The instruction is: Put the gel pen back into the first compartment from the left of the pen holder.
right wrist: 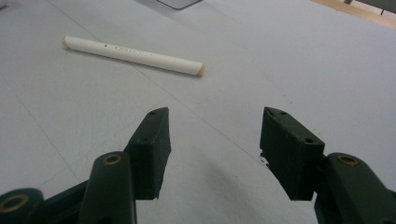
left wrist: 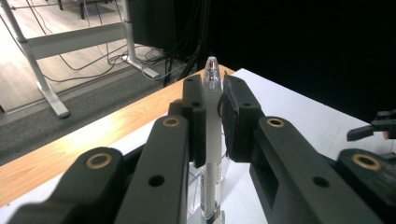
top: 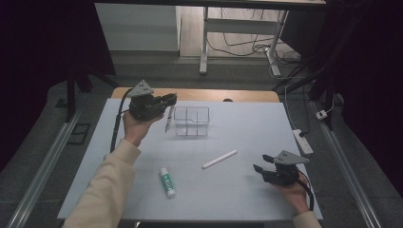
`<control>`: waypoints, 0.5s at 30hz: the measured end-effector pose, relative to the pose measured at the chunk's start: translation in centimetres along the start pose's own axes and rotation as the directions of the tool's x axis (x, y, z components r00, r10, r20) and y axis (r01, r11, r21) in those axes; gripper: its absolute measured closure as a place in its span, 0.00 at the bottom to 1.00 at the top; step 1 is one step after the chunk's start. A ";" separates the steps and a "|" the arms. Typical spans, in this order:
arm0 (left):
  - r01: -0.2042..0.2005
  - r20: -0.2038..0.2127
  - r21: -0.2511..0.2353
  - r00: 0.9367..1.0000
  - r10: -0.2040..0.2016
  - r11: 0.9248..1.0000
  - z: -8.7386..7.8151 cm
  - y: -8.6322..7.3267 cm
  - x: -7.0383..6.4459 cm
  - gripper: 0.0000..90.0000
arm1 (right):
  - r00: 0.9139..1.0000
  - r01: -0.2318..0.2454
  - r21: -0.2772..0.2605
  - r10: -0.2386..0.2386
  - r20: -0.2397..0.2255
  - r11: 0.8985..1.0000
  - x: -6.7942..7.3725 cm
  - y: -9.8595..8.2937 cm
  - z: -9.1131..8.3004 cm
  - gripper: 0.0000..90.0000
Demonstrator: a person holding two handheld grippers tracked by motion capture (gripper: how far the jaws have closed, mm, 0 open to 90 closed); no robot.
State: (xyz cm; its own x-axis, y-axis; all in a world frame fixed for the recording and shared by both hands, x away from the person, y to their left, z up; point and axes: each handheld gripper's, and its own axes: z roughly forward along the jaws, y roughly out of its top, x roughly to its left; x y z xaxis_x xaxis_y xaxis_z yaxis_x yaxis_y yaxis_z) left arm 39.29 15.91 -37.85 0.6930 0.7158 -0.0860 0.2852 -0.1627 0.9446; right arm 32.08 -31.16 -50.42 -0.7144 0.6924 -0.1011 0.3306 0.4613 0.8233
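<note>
Left hand-held gripper (top: 167,100) is sitting raised above the far-left part of the bench (top: 247,128), jaws clamped on a clear pen (top: 168,118); in the left gripper view the clear pen (left wrist: 211,140) is running up between the two pads with its tip sticking out past them. In the high view the pen is hanging tilted from the jaws, lower end just beside the left wall of the clear divided box (top: 191,121); can't tell whether it's touching the box. Right hand-held gripper (top: 263,163) is resting low at the near-right of the bench, jaws wide apart and gripping nothing, in the right gripper view (right wrist: 212,140) bare bench is showing between them. White marker (top: 219,159) is lying flat mid-bench, between the two grippers, near the right one's open jaws. Glue stick (top: 167,182) is lying near the front edge, well apart from both grippers.
</note>
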 end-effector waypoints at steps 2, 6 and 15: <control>0.002 0.000 -0.004 1.000 -0.002 1.000 0.1 0.2 0.1 0.89 | 1.000 -0.004 -0.005 0.004 -0.003 1.000 0.0 0.0 0.1 0.47; 0.004 -0.005 -0.002 1.000 -0.004 1.000 0.4 0.4 0.4 0.89 | 1.000 -0.004 -0.004 0.004 -0.003 1.000 0.0 -0.1 0.1 0.47; 0.025 -0.005 -0.007 1.000 -0.025 1.000 1.3 1.2 1.0 0.89 | 1.000 -0.004 -0.003 0.004 -0.001 1.000 0.0 -0.1 0.1 0.47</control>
State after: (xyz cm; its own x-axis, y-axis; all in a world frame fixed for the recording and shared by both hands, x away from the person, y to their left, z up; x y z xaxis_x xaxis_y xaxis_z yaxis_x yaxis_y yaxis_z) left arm 41.20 15.54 -37.27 0.6828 0.7226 -0.1077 0.2977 -0.1405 0.9443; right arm 32.12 -31.13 -50.54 -0.7139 0.6935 -0.0968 0.3321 0.4570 0.8251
